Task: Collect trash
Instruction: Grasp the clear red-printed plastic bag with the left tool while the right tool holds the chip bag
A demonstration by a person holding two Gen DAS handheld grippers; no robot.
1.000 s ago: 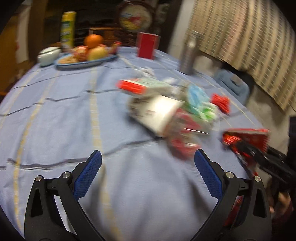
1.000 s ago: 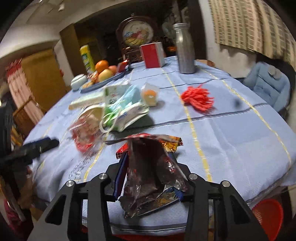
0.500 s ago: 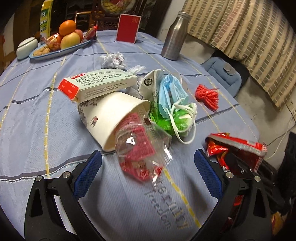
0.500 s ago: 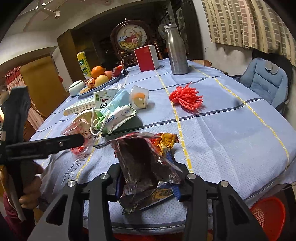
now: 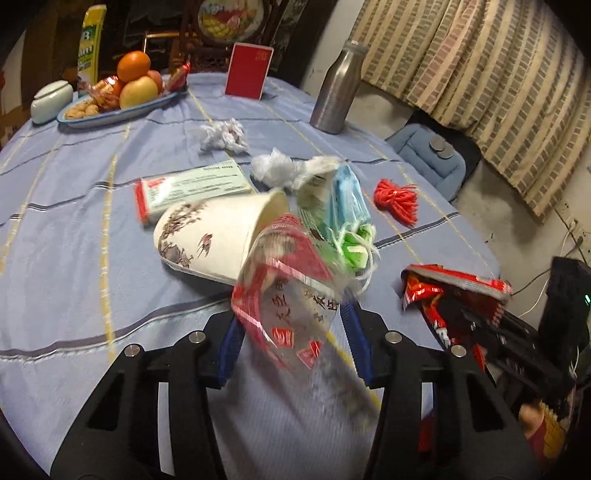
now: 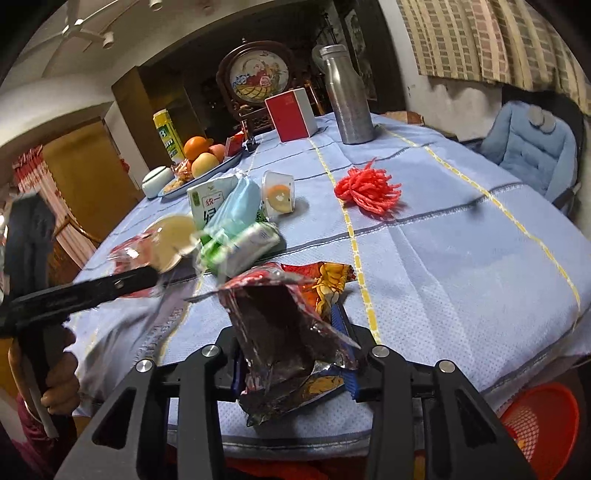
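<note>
Left wrist view: the left gripper (image 5: pixel 291 341) has just been closing, its jaws now pinching a clear red-printed wrapper (image 5: pixel 286 295) just in front of the tipped paper cup (image 5: pixel 218 236). Right of the cup, the right gripper (image 6: pixel 291 356) clamps a crumpled snack bag (image 6: pixel 284 321).

Left tool (image 5: pixel 291 345) now around wrapper (image 5: pixel 286 291)

Round table (image 6: pixel 461 258) under a pale blue cloth with yellow and grey stripes. Beyond it, dark wooden furniture (image 6: pixel 192 99) bearing a round framed picture (image 6: pixel 258 75). At right, a checked curtain (image 5: pixel 491 81) over a stained wall, blue cushioned chair (image 6: pixel 528 147) below. Overhead, a white ceiling fan (image 6: pixel 86 31) (dim, warm indoor light).
</note>
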